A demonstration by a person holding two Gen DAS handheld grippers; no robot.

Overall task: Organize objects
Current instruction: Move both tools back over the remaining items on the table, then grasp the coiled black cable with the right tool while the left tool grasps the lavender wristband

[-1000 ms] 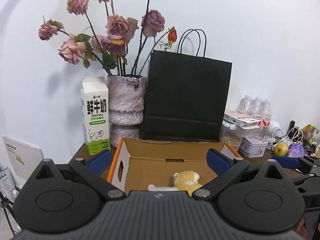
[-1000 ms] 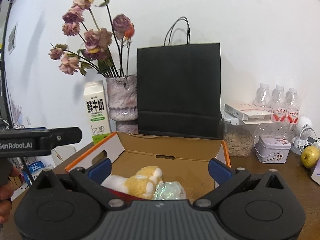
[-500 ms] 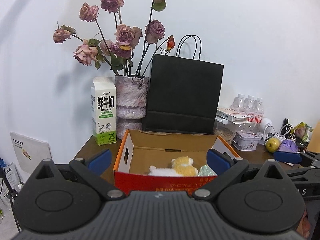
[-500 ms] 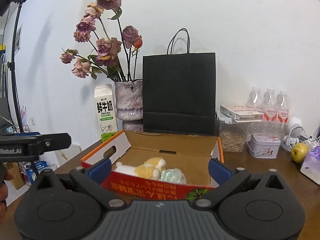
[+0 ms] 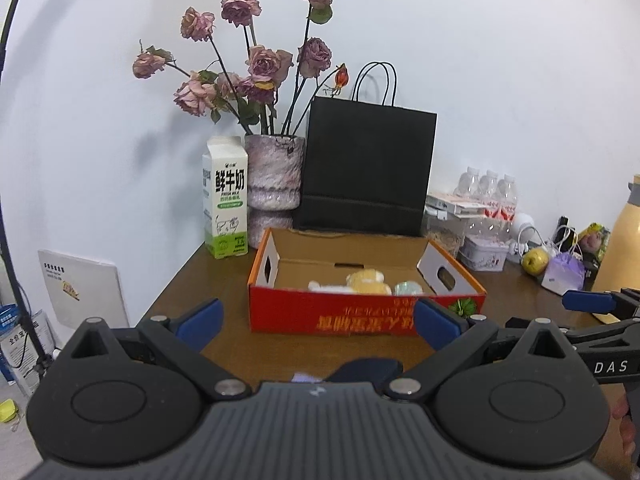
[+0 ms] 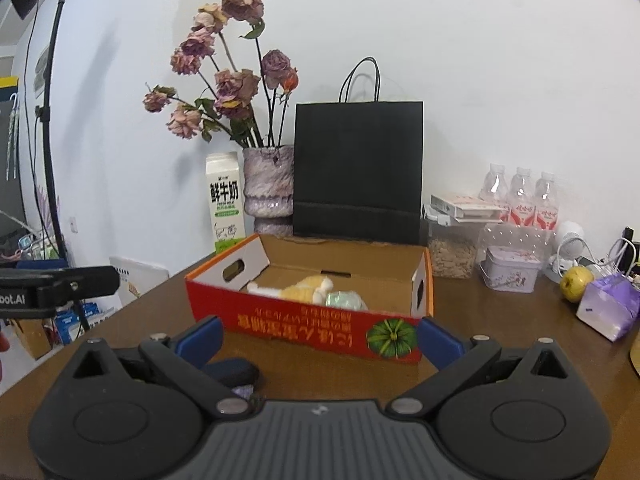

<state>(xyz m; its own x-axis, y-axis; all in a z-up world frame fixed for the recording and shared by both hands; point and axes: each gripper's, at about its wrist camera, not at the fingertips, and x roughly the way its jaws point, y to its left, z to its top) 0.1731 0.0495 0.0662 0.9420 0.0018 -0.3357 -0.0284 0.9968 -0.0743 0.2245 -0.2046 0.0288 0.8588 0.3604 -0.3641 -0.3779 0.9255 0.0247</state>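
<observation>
1. Brown wooden table (image 6: pixel 120 332) against a white wall carries an open red cardboard box (image 6: pixel 304 324), with a milk carton (image 6: pixel 226 204), a vase of dried roses (image 6: pixel 269 184) and a black paper bag (image 6: pixel 358 172) standing behind it

2. Inside the box lie a yellow-and-white plush toy (image 6: pixel 304 286) and a shiny wrapped item (image 6: pixel 346 300); on my reading these are already sorted, while a dark blue object (image 6: pixel 232 372) and a small purple scrap (image 6: pixel 242 391) lie on the table in front of the box, partly hidden by the tool bodies

3. Left gripper (image 5: pixel 318 318) and right gripper (image 6: pixel 320 338) both hang spread wide with nothing between the pads, short of the box front

4. Risk: the dark object sits so low under the cameras that a reach for it may be half blind, so a pad (image 6: pixel 200 338) could push it along the table rather than straddle it

5. Risk: both tools are near each other, the right one showing at the edge of the left view, so a crossing reach may knock them together

6. Risk: an apple (image 6: pixel 576 283) and a purple pouch (image 6: pixel 610 310) sit by cables at the right; a wide sweep there could roll the apple
</observation>
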